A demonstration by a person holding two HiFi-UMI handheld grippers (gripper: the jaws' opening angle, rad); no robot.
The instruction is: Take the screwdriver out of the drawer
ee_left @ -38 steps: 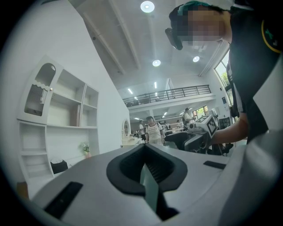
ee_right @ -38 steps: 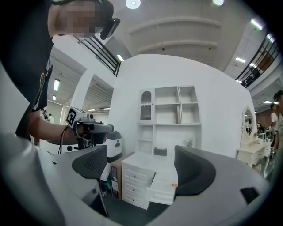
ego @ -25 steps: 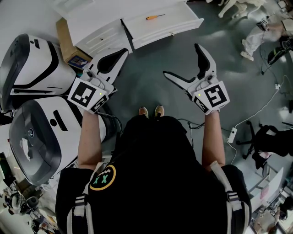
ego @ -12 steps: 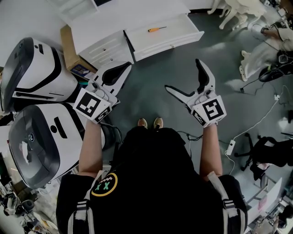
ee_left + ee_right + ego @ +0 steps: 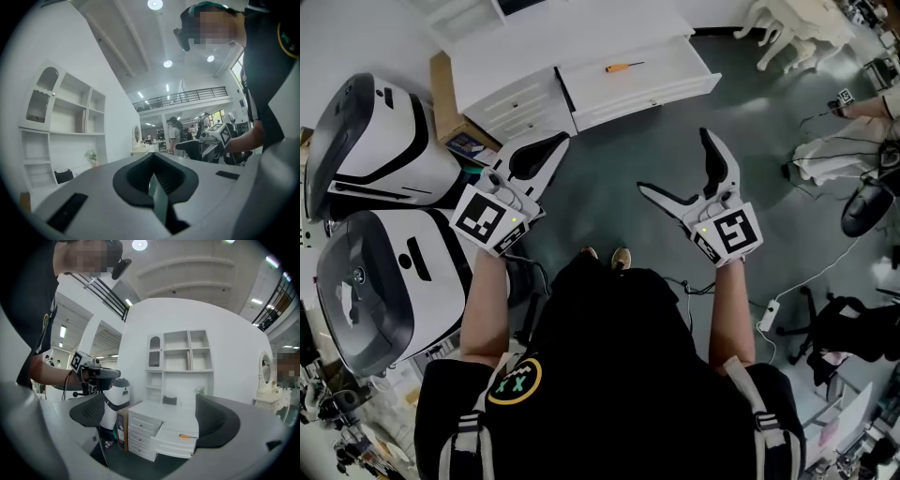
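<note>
Two jaws of left gripper [image 5: 551,142] pressed together, nothing between. Right gripper [image 5: 673,161] spread wide, empty. Orange-handled screwdriver [image 5: 623,67] lies inside open white drawer [image 5: 649,93], untouched, well apart from both grippers. Drawer juts from white cabinet [image 5: 517,99].

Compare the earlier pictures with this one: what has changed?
Nothing was grasped or released; the view only drifted a little. The left tongs stay shut, the right tongs open and empty, both short of the drawer, where the screwdriver still lies.
</note>
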